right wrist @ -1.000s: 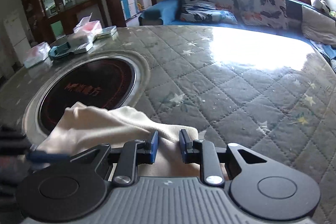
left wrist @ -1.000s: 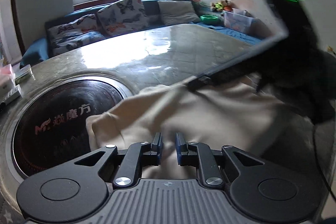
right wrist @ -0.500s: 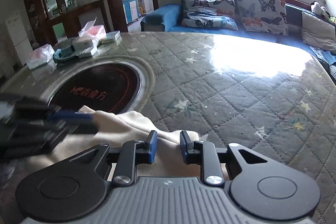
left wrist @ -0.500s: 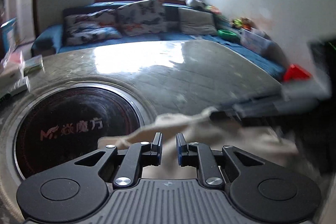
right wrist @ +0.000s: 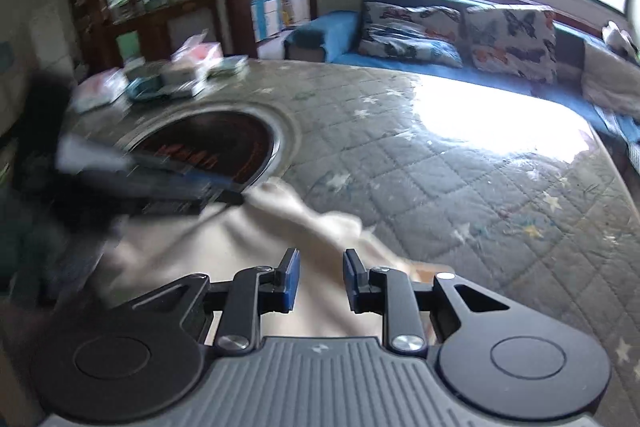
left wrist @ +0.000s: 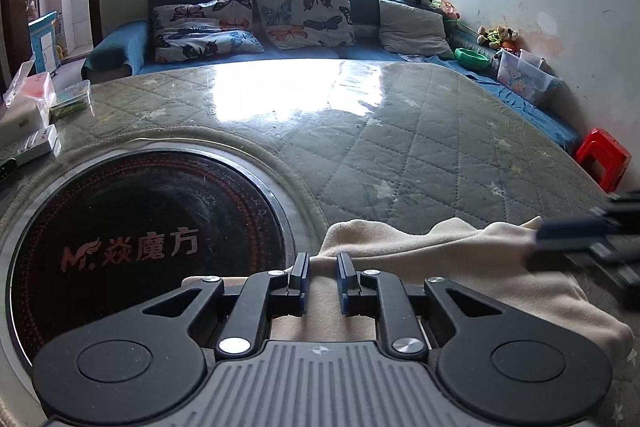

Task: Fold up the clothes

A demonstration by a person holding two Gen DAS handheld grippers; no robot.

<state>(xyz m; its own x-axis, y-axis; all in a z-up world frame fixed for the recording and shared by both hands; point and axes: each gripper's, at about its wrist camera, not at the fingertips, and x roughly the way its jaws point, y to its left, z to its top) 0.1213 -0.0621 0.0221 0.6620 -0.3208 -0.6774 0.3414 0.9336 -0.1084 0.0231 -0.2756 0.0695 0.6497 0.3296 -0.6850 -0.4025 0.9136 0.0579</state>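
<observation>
On the quilted table [left wrist: 420, 147], beside the round black cooktop [left wrist: 140, 247], cream garment [left wrist: 460, 267] stretched between left gripper [left wrist: 323, 269] and right gripper [right wrist: 318, 267], each pinching an edge (narrow gaps). Risk: thin bites slip under tension; fold collapses.

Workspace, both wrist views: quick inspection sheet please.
Surface: quilted table cover under glossy film, glare from the window; round black cooktop inset.
Job's things: cream garment, bunched, one edge over the cooktop rim.
Clutter: boxes and packets at the far left edge.
Grippers: left hand-held gripper and right hand-held gripper, each pinching a garment fold.
Cables: nothing seen.
Surroundings: blue sofa with butterfly cushions, red stool.
</observation>
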